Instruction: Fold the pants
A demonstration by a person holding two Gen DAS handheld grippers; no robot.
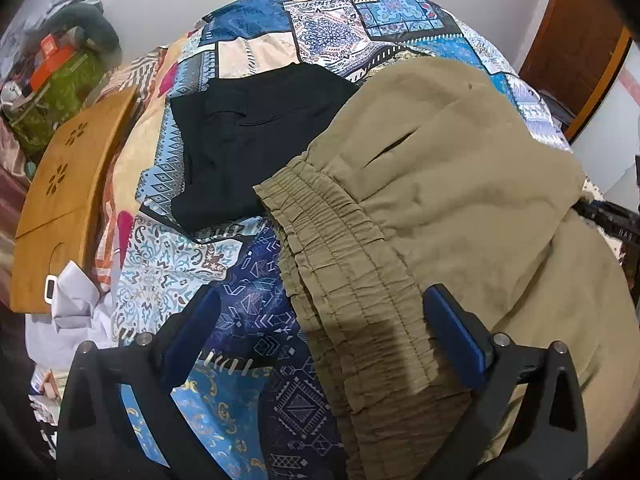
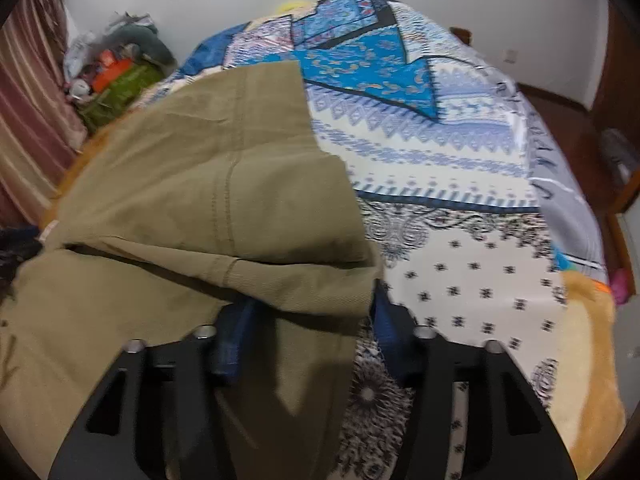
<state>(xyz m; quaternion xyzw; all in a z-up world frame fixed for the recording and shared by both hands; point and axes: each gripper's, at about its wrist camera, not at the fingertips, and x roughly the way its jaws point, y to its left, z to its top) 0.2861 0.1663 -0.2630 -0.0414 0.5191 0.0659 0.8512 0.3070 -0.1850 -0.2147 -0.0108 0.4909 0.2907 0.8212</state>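
Left gripper (image 1: pixel 320 316) is seen with jaws spread wide, straddling the elastic waistband (image 1: pixel 344 264) of the khaki pants (image 1: pixel 452 168); nothing is pinched. Right gripper (image 2: pixel 308 320) is likewise spread, a folded edge of the khaki pants (image 2: pixel 192 200) lying over and between its blue pads (image 2: pixel 232 336); no clamping is observed. The pants are spread on the patterned bedspread (image 1: pixel 240 288). A black garment (image 1: pixel 248 140) is noted beyond the waistband, a wooden board (image 1: pixel 60 208) further left.

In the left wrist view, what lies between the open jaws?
The khaki pants' elastic waistband and patterned bedspread lie between them, in the left wrist view.
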